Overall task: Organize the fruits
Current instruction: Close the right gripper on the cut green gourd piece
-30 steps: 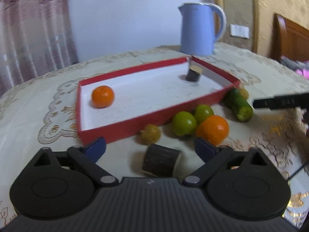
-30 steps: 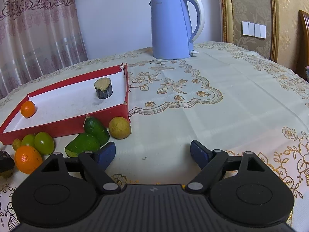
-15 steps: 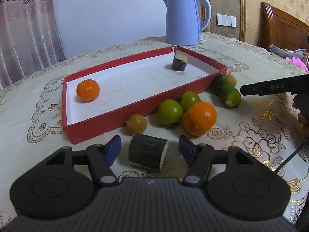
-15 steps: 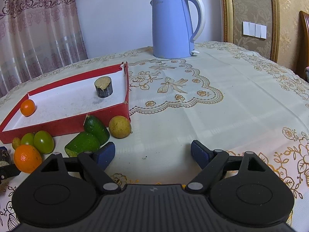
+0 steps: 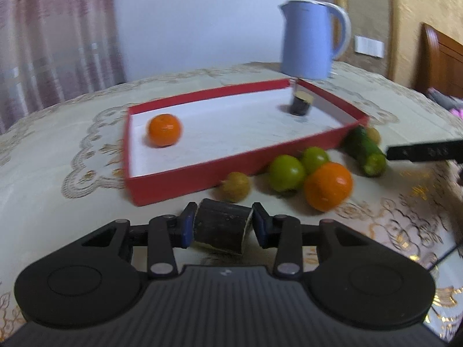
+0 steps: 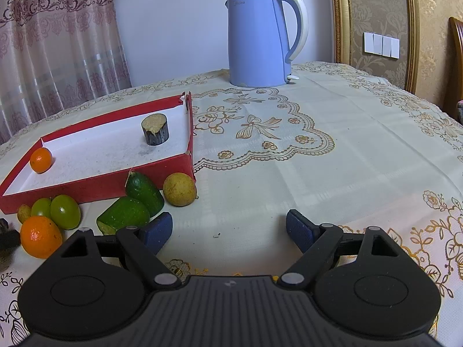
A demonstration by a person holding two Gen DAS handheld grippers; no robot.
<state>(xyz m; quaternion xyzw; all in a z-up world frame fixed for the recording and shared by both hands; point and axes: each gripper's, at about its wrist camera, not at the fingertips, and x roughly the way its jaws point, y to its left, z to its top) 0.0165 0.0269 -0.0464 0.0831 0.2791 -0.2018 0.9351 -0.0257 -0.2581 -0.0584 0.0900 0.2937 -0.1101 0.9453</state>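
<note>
My left gripper (image 5: 222, 227) is shut on a dark sugarcane piece (image 5: 221, 225), in front of the red tray (image 5: 173, 179). The tray (image 6: 86, 186) holds a small orange (image 5: 164, 130) and another sugarcane piece (image 5: 301, 104), also seen in the right wrist view (image 6: 155, 130). Beside the tray lie a small yellow fruit (image 5: 234, 186), two green fruits (image 5: 286, 173), a big orange (image 5: 328, 186) and a cucumber piece (image 5: 366, 151). My right gripper (image 6: 228, 230) is open and empty over the tablecloth, right of the cucumber pieces (image 6: 127, 214) and a yellow fruit (image 6: 179, 189).
A blue kettle (image 6: 260, 37) stands at the back of the table, behind the tray's far corner. The right gripper's finger (image 5: 425, 151) reaches in from the right in the left wrist view. A lace-patterned cloth (image 6: 289, 144) covers the table.
My left gripper moved forward and closed on the sugarcane piece that lay between its open fingers. The right gripper has barely moved.
</note>
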